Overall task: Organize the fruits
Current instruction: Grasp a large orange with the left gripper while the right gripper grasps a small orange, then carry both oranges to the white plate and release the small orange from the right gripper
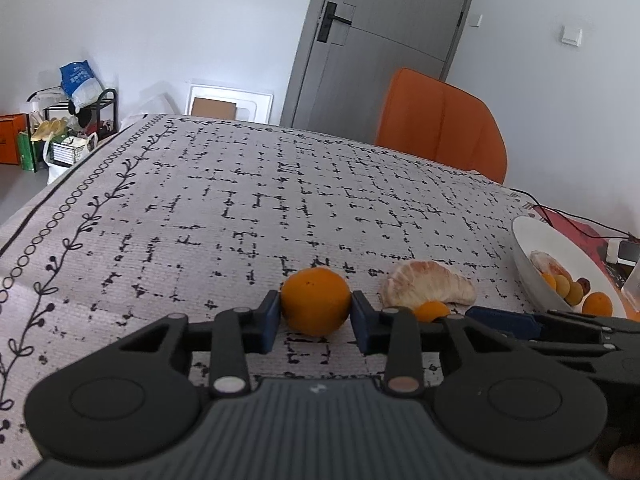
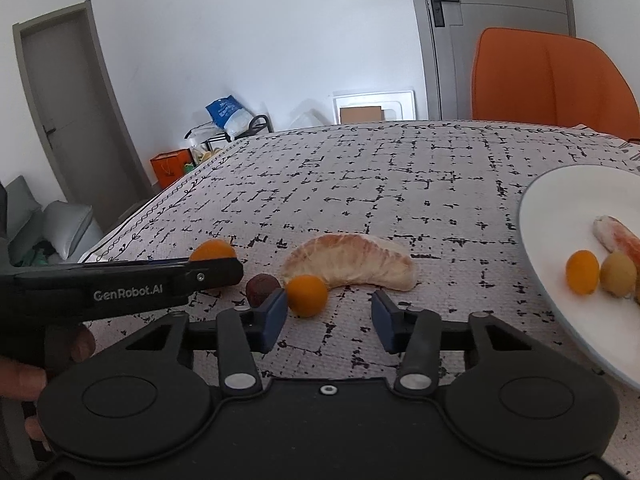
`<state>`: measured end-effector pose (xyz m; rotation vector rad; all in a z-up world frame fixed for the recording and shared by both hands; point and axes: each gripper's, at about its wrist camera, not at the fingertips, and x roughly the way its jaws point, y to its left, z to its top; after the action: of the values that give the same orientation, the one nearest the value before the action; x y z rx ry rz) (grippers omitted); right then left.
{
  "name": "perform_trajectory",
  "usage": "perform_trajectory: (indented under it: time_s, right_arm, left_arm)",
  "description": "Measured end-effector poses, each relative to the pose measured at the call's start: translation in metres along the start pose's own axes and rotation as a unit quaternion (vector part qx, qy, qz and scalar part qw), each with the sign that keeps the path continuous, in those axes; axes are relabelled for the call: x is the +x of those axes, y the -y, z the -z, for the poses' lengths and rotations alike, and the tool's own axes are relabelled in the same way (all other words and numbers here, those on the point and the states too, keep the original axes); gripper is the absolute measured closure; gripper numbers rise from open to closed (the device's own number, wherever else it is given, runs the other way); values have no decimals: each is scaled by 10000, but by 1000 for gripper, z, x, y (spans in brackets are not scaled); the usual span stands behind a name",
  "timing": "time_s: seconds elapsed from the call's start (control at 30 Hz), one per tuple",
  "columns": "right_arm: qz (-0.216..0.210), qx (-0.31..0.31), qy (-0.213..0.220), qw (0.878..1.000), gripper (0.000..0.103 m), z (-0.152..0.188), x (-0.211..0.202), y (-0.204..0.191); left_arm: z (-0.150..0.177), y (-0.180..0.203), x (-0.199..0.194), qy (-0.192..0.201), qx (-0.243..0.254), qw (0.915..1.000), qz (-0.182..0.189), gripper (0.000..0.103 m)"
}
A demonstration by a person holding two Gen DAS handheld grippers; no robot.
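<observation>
A round orange [image 1: 315, 302] rests on the patterned tablecloth [image 1: 240, 208], and my left gripper [image 1: 316, 316] is shut on it, both blue pads against its sides. In the right wrist view that gripper [image 2: 224, 266] shows side-on with the orange [image 2: 212, 250] half hidden behind it. My right gripper [image 2: 330, 314] stands open: a small orange fruit [image 2: 307, 295] lies between its fingers, close to the left pad, with a wide gap on the right. Just behind lies a peeled pomelo segment [image 2: 352, 264], with a dark brown fruit [image 2: 262, 288] to its left.
A white plate [image 2: 560, 208] at the right holds a pomelo piece and several small orange and yellow fruits. An orange chair [image 2: 548, 80] stands at the table's far side. Cables and a red item [image 1: 576, 228] lie beyond the plate. A hand [image 2: 24, 376] grips the left tool.
</observation>
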<state>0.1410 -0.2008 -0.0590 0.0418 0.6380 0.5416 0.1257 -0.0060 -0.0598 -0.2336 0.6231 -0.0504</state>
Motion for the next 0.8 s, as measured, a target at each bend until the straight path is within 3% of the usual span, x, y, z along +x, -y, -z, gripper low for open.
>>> perform_trajectory:
  time_s: [0.13,0.2,0.27,0.5,0.8]
  right_arm:
    - [-43,-114,-22,9999,65,-1,4,-7]
    - [-79,-151,-22,9999,77,0,6,-10]
    - [-130,-187,-35,9997,81,0,8,-12]
    - [38,-307,158,9994,81,-6,-5,-21]
    - [235,-89,458,9986,81,-7,-33,-3]
  left_arm:
    - [0,-5,-5,23,-89,10000,-30,67]
    - [0,-7,-7,32,-103,9999,-11,67]
    - [0,-9,-9,50,-108,9999,19,67]
    - [-4,-10,-19,211,-128,9997,61,67]
    - [-9,12,-31,390,-7,9992,98,67]
